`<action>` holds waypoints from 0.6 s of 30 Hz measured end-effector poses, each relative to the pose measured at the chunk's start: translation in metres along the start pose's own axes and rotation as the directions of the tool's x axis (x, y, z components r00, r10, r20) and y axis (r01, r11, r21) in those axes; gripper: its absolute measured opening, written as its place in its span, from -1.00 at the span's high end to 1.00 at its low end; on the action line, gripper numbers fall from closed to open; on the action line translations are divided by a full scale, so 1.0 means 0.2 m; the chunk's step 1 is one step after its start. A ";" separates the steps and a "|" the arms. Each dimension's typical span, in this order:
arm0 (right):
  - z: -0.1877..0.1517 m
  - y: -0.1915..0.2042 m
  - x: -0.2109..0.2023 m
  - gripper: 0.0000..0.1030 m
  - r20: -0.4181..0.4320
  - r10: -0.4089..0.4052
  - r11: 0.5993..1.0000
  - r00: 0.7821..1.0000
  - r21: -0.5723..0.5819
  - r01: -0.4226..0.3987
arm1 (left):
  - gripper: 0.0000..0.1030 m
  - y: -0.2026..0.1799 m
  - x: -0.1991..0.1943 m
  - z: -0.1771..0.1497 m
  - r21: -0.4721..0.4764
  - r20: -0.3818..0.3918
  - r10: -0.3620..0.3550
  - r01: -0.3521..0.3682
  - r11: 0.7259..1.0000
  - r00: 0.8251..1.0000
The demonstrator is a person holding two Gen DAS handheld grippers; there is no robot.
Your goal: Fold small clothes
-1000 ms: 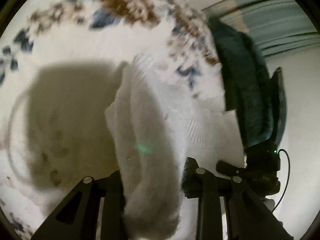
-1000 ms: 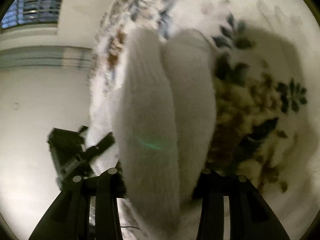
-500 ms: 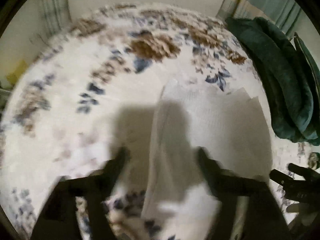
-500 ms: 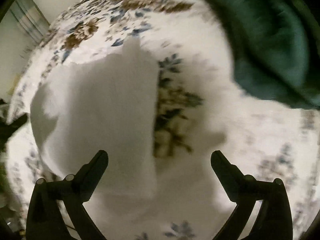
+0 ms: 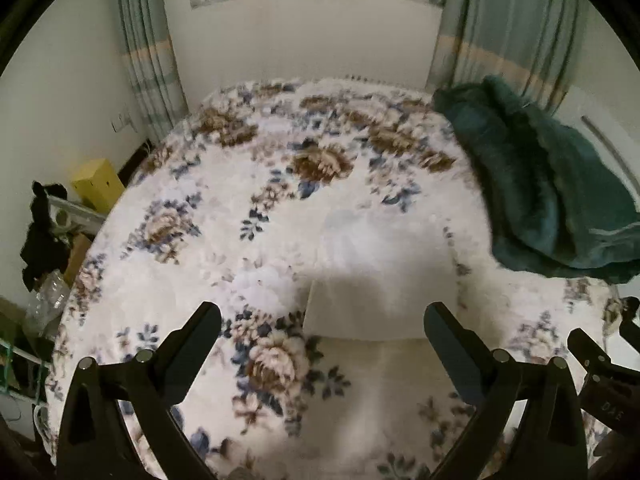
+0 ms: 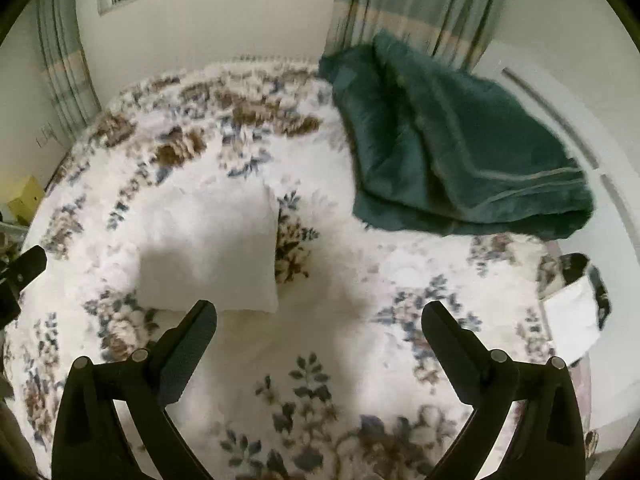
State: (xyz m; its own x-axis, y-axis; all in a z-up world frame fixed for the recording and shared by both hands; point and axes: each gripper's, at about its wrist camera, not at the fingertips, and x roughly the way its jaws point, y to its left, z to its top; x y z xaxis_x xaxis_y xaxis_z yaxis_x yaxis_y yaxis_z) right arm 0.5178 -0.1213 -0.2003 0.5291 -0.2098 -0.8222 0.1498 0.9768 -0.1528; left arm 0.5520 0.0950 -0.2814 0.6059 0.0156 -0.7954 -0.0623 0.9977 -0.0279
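Observation:
A white knitted garment lies folded flat on the floral bedspread, in the middle of the bed. It also shows in the right wrist view, left of centre. My left gripper is open and empty, held above the bed just short of the garment's near edge. My right gripper is open and empty, above the bed to the right of the garment.
A dark green blanket is piled at the bed's far right, also in the right wrist view. A yellow box and clutter stand on the floor at left. Curtains and a window are behind. A small white item lies at the right edge.
Both grippers were shut on the white garment, lifting it. They have let it go, opened wide and pulled back and up. The garment now lies flat on the bed.

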 end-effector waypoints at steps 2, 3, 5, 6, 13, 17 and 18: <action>-0.03 -0.04 -0.21 -1.00 0.031 -0.003 1.000 1.000 0.007 0.003 | -1.00 -0.01 -0.20 -0.01 0.006 0.027 0.005 -0.005 1.000 1.000; -0.04 -0.07 -0.34 -1.00 0.053 -0.005 1.000 0.999 0.015 0.004 | -1.00 -0.02 -0.30 -0.02 0.012 0.042 0.011 -0.012 1.000 0.999; -0.07 -0.12 -0.56 -1.00 0.082 -0.006 1.000 0.997 0.025 0.004 | -1.00 -0.03 -0.50 -0.04 0.015 0.075 0.017 -0.018 1.000 0.997; -0.09 -0.15 -0.69 -1.00 0.102 -0.008 1.000 0.995 0.029 0.005 | -1.00 -0.03 -0.63 -0.05 0.017 0.093 0.017 -0.019 1.000 0.995; -0.22 -0.31 -1.46 -1.00 0.217 0.009 0.999 0.976 0.050 -0.021 | -1.00 -0.04 -1.21 -0.14 0.038 0.169 -0.001 -0.005 0.999 0.986; -0.29 -0.38 -1.78 -1.00 0.266 0.027 0.998 0.964 0.052 -0.042 | -1.00 -0.05 -1.46 -0.19 0.038 0.202 -0.001 -0.007 0.999 0.979; -0.31 -0.39 -1.87 -1.00 0.284 0.029 0.998 0.958 0.049 -0.045 | -1.00 -0.05 -1.52 -0.20 0.036 0.210 0.006 -0.014 0.999 0.978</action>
State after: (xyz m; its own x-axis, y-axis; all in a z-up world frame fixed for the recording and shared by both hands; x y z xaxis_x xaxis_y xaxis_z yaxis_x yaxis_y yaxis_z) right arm 0.2562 -0.1168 0.0862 0.7487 -0.1845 -0.6367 0.1664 0.9820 -0.0888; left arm 0.3361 0.0782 -0.0642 0.7586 0.0355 -0.6506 -0.0422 0.9991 0.0053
